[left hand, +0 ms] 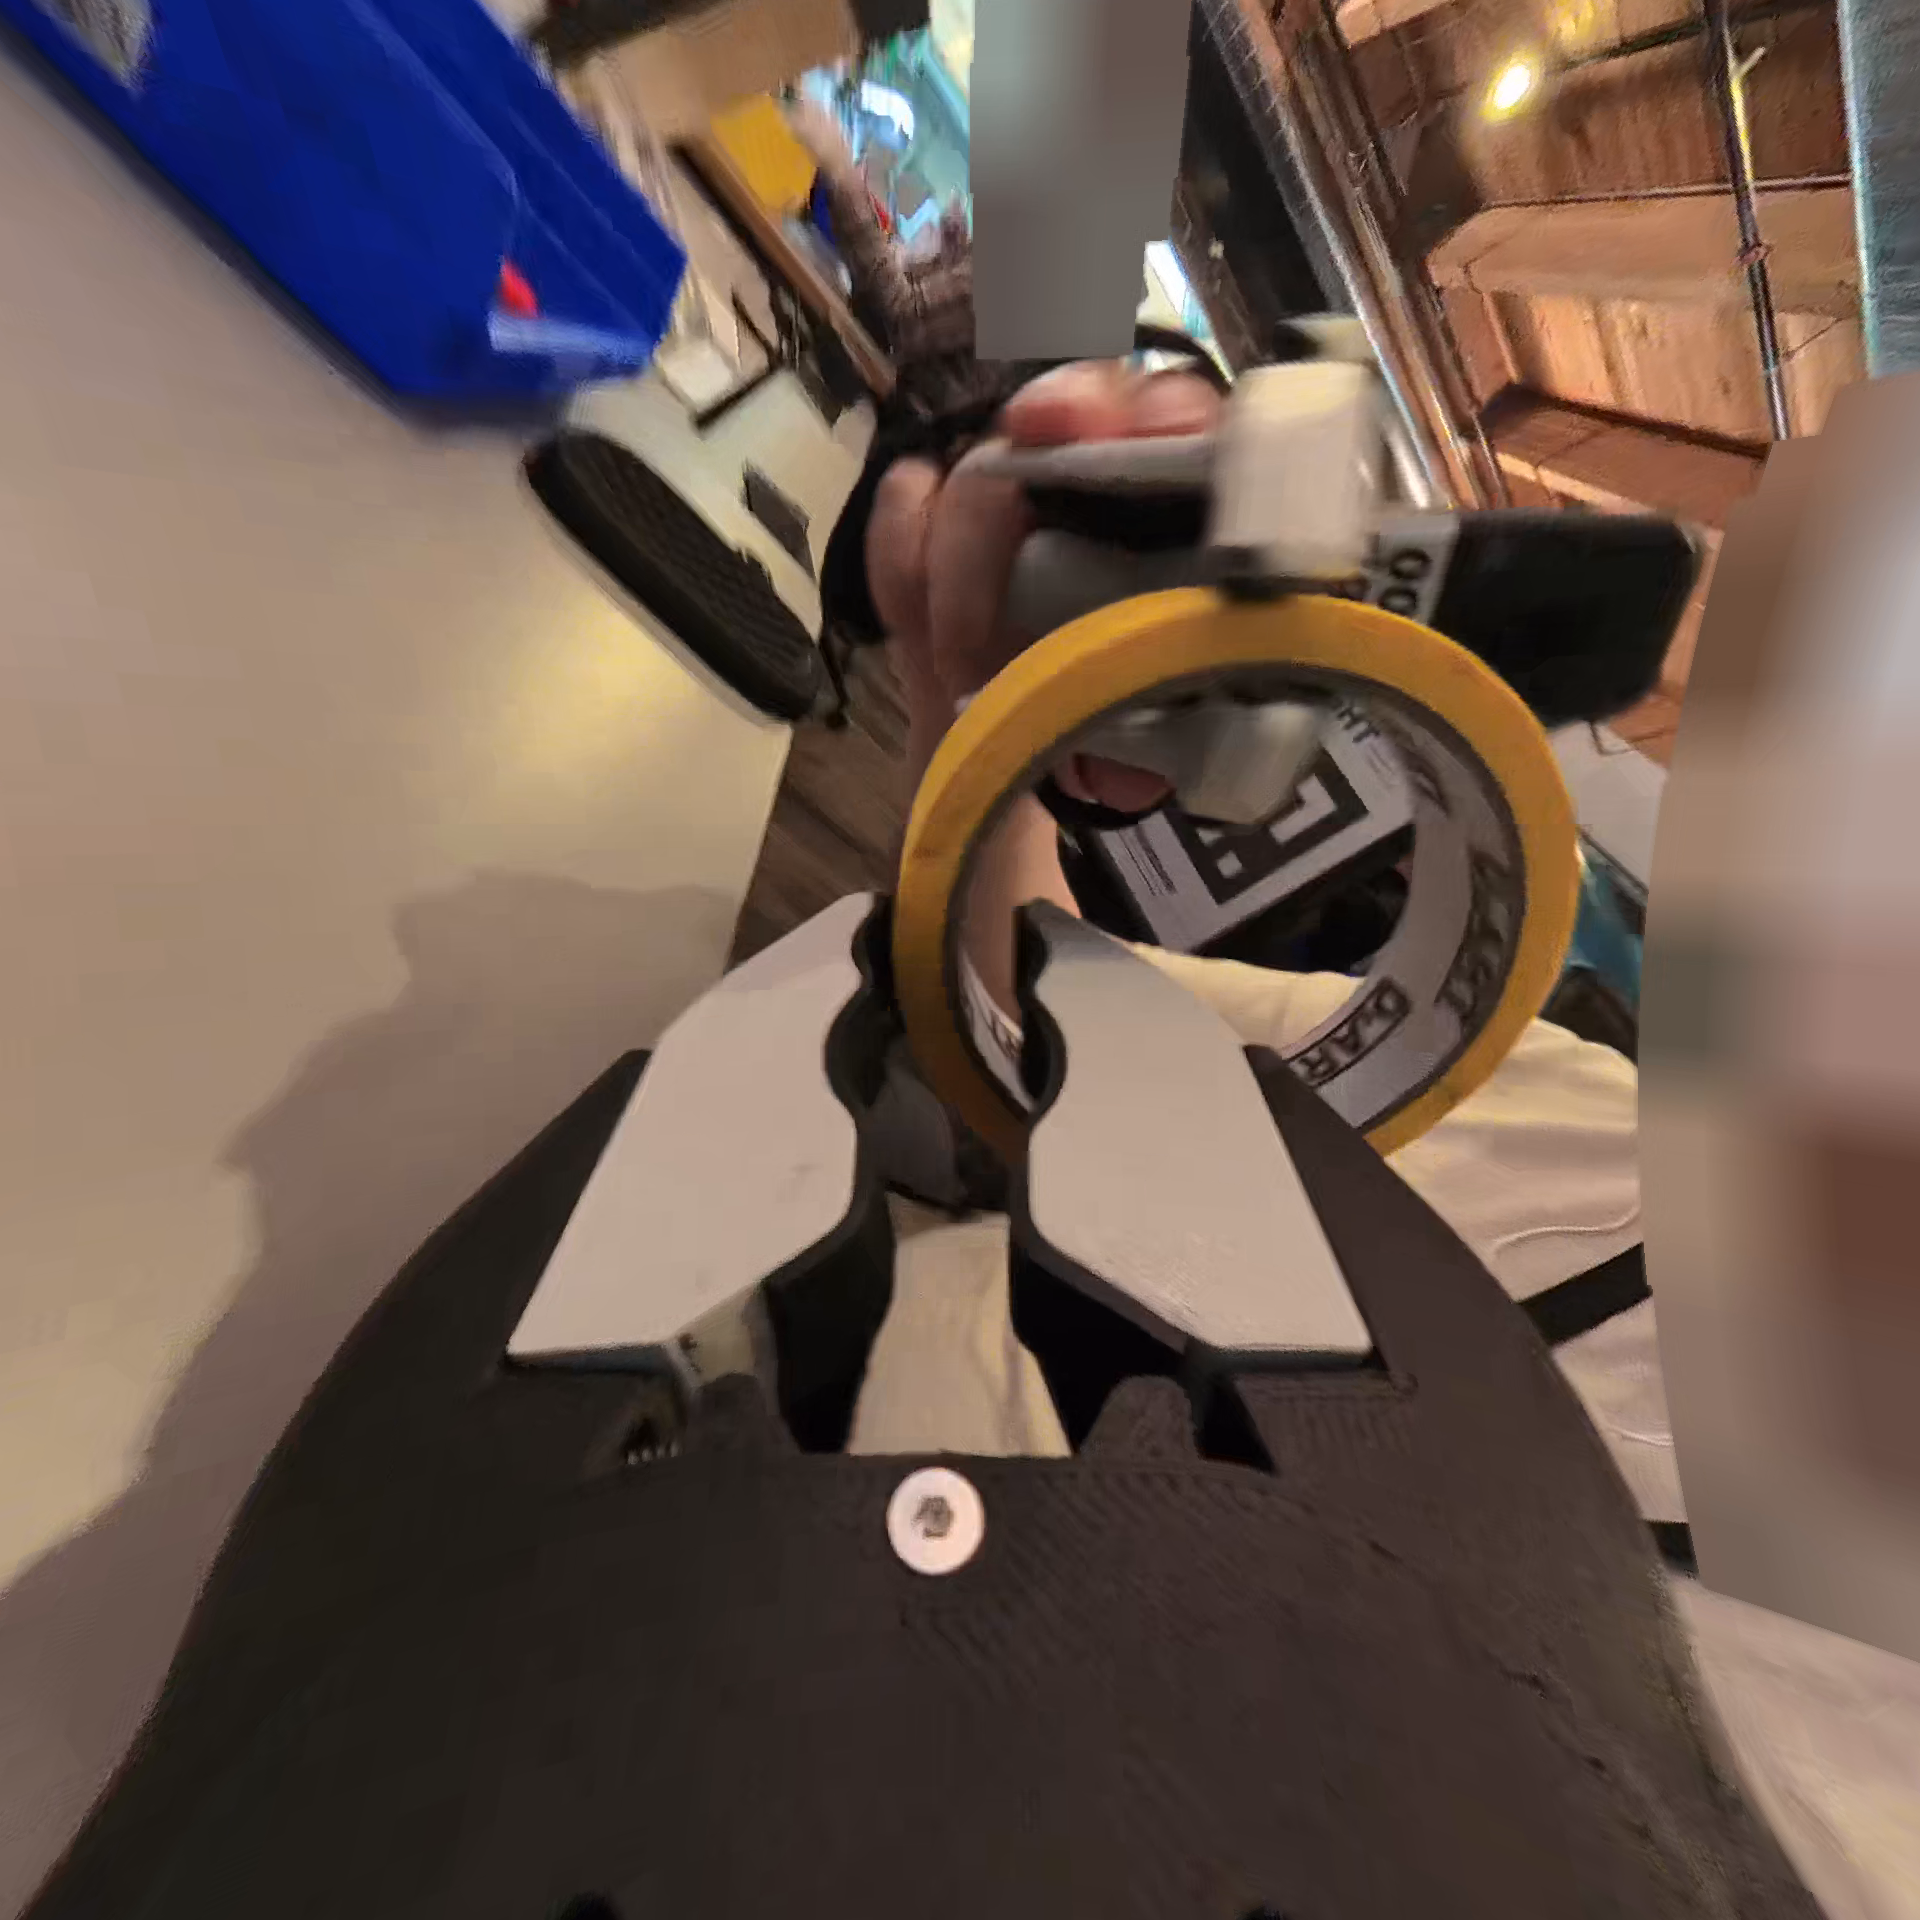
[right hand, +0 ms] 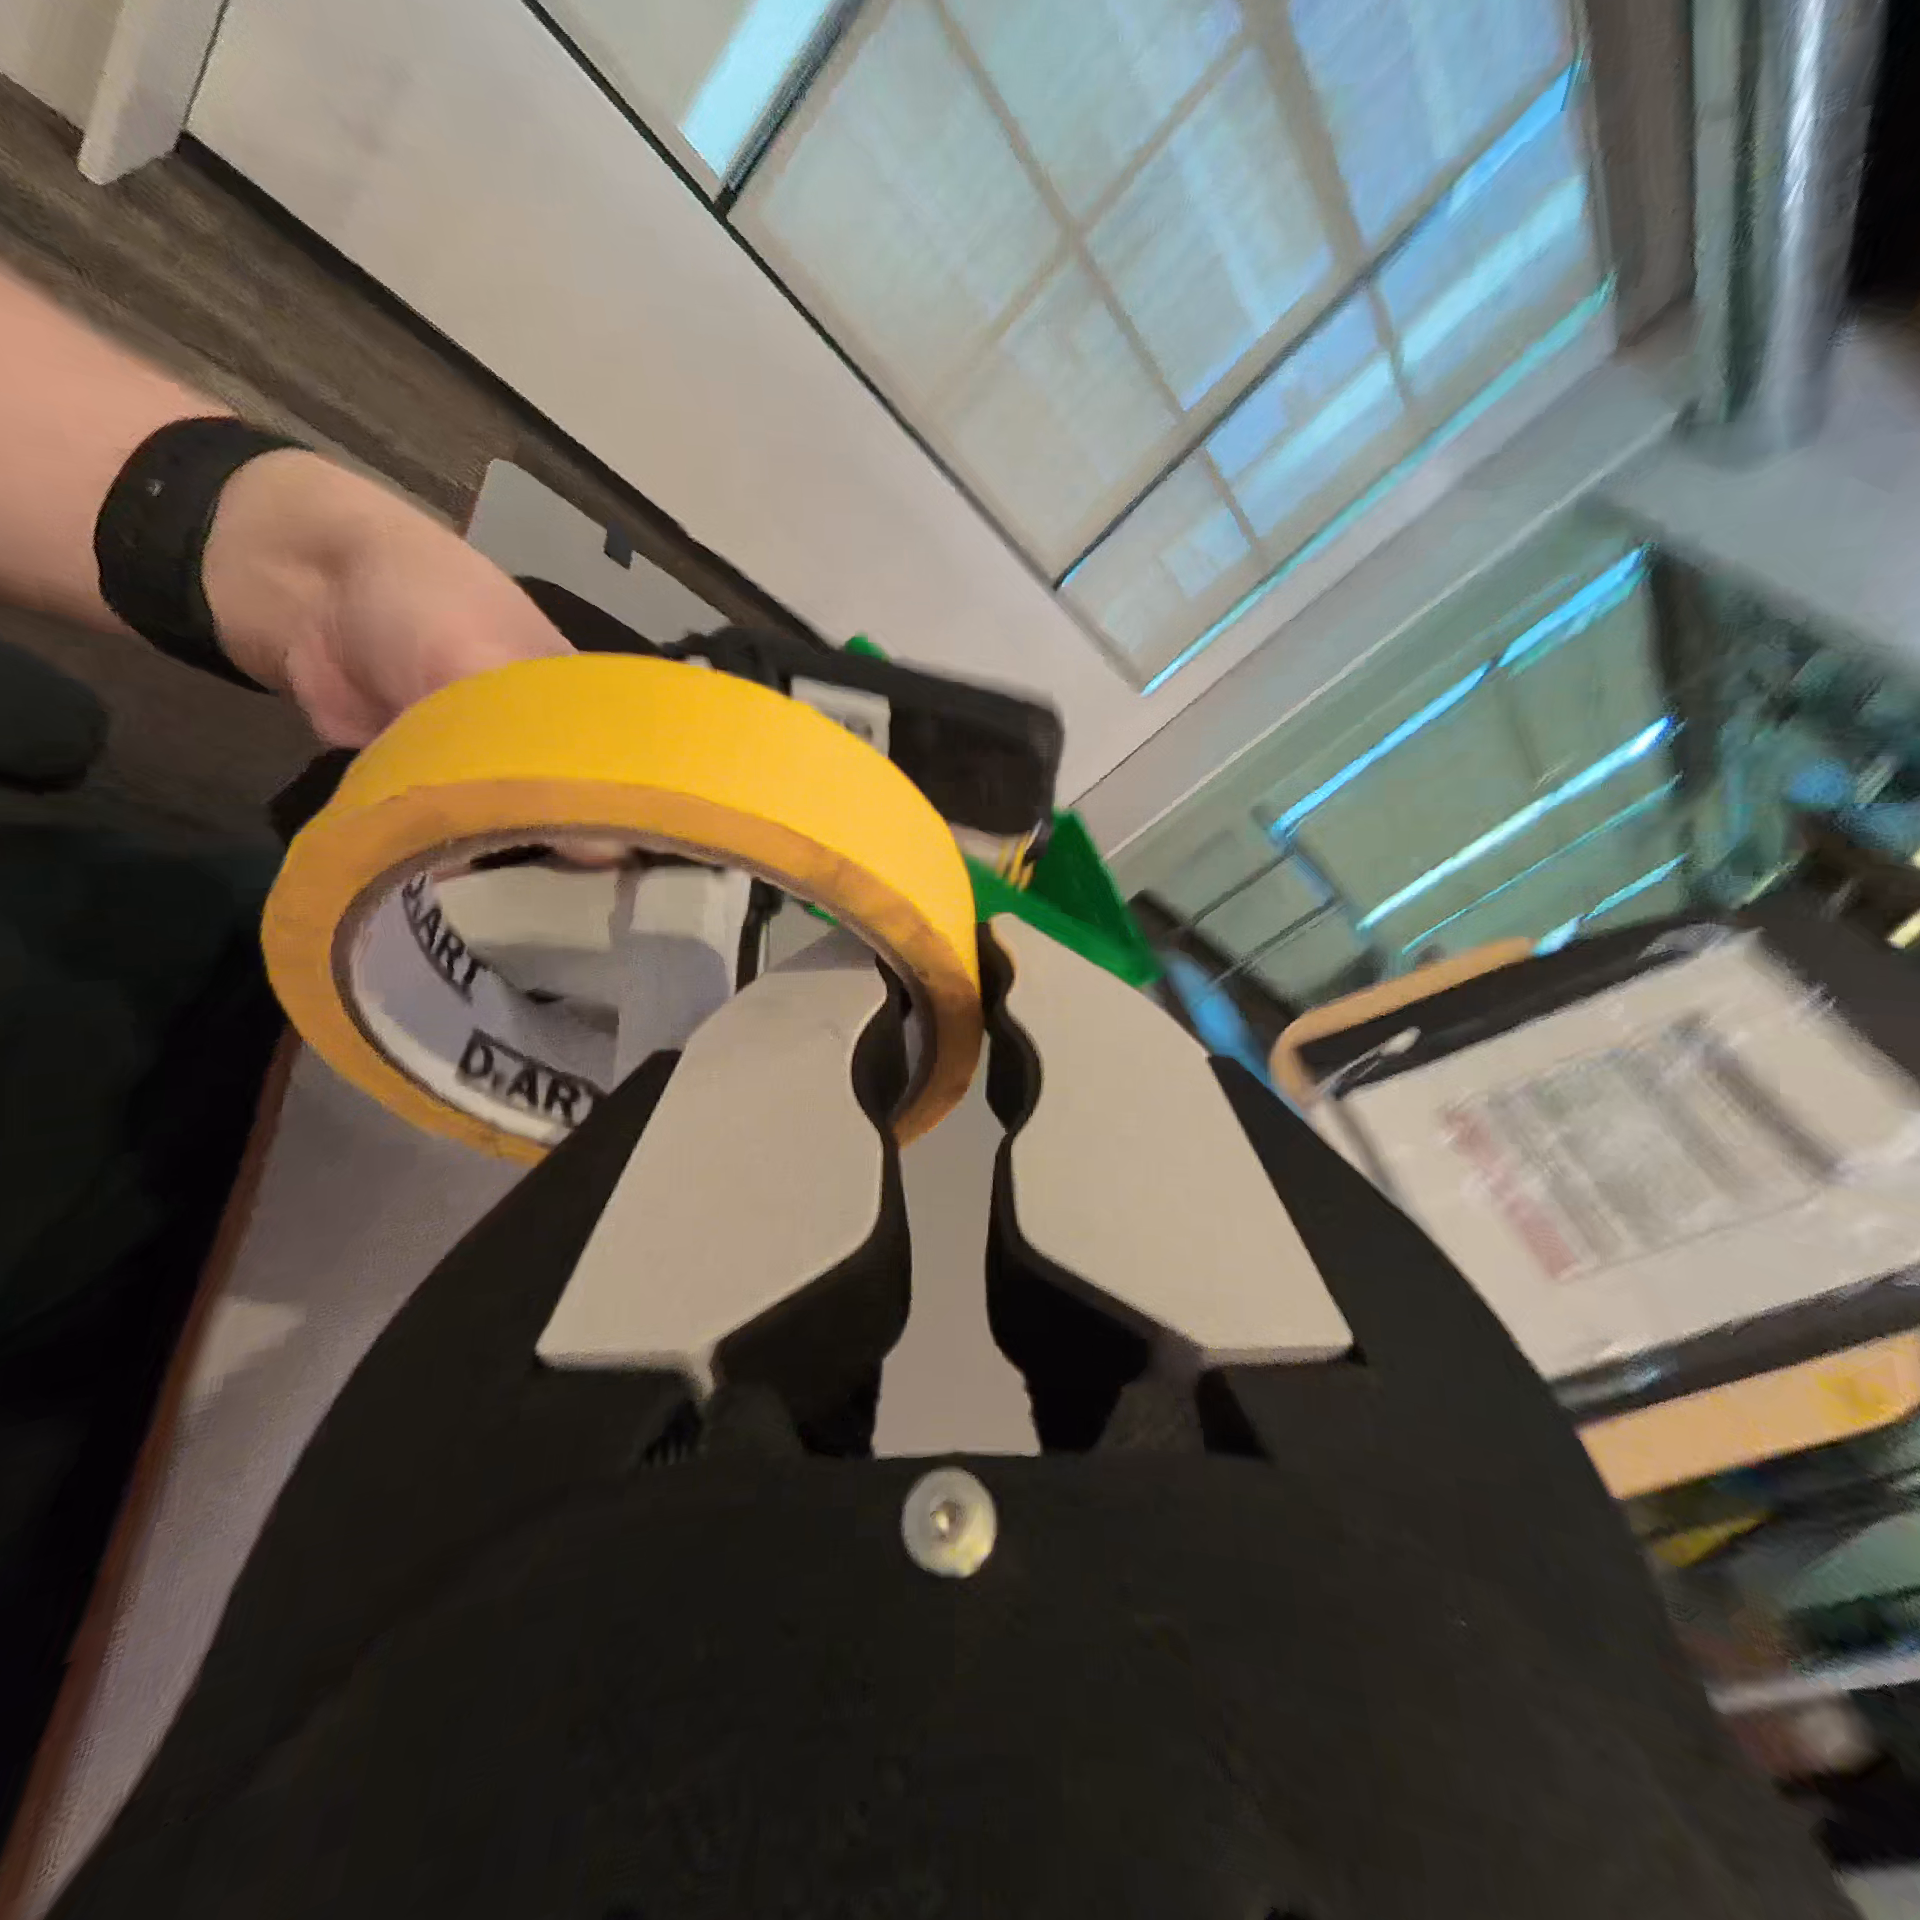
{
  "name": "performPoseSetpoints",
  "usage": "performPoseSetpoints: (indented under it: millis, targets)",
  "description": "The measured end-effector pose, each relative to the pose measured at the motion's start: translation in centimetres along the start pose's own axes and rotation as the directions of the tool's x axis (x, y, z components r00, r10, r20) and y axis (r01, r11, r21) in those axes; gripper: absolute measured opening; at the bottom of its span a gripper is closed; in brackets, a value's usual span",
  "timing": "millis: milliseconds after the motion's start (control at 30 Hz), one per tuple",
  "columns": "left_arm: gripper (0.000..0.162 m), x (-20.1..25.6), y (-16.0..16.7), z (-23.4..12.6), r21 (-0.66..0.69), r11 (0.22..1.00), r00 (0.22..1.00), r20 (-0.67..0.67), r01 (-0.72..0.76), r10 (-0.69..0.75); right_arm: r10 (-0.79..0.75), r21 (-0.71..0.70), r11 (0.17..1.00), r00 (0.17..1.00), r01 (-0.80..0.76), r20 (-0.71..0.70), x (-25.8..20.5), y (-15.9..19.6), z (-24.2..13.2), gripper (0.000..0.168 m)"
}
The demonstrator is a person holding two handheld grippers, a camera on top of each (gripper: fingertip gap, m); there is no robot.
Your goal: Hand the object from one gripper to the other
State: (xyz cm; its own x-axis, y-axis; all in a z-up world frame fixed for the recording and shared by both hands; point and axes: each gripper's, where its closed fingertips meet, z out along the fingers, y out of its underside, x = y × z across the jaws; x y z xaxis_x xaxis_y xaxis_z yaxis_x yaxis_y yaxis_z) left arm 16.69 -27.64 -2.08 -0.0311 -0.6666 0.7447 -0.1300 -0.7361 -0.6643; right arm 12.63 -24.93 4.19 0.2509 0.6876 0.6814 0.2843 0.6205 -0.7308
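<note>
Workshop: blue storage bin (left hand: 343,177), exposed ceiling beams (left hand: 1621,239)

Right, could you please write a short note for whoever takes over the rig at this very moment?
Left gripper: closed across the wall of the yellow tape roll, one finger inside the ring, one outside.
Right gripper: also closed across the roll's wall, at a different spot on the ring.
Tape: in mid-air between the two grippers, not resting on anything.
Done: both grippers have hold of the roll.
Left: one gripper must open and back away, so that the other holds the roll alone. The pictures do not show which one started with it.
</note>
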Motion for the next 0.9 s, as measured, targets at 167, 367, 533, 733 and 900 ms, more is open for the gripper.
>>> performPoseSetpoints:
  millis: [167,367,533,733,900]
  targets:
    - [0.061,1.0,-5.3,-5.1,0.278,0.875,0.911,0.238,-0.395,0.336,0.705,-0.103,0.709,0.705,-0.697,0.084,1.5,4.8,-0.2,0.009]
    - [0.077,2.8,-4.9,-4.5,0.069,0.690,0.621,0.509,-0.720,0.596,0.991,-0.048,0.106,0.101,-0.993,0.088,2.2,9.2,0.4,0.010]
    - [0.067,1.2,-5.9,-2.2,-0.035,0.623,0.427,0.699,-0.782,0.574,0.989,0.101,-0.091,-0.077,-0.991,0.129,1.9,9.5,1.7,0.010]
    - [0.056,-1.8,-8.3,-2.8,-0.220,0.581,0.119,0.865,-0.783,0.487,0.998,0.376,-0.052,-0.062,-0.925,-0.015,2.6,9.8,0.7,0.010]
    - [0.023,-0.3,-10.2,-3.1,-0.277,0.458,-0.061,0.899,-0.845,0.433,0.974,0.604,0.121,-0.022,-0.788,-0.223,3.5,8.8,-1.5,0.012]
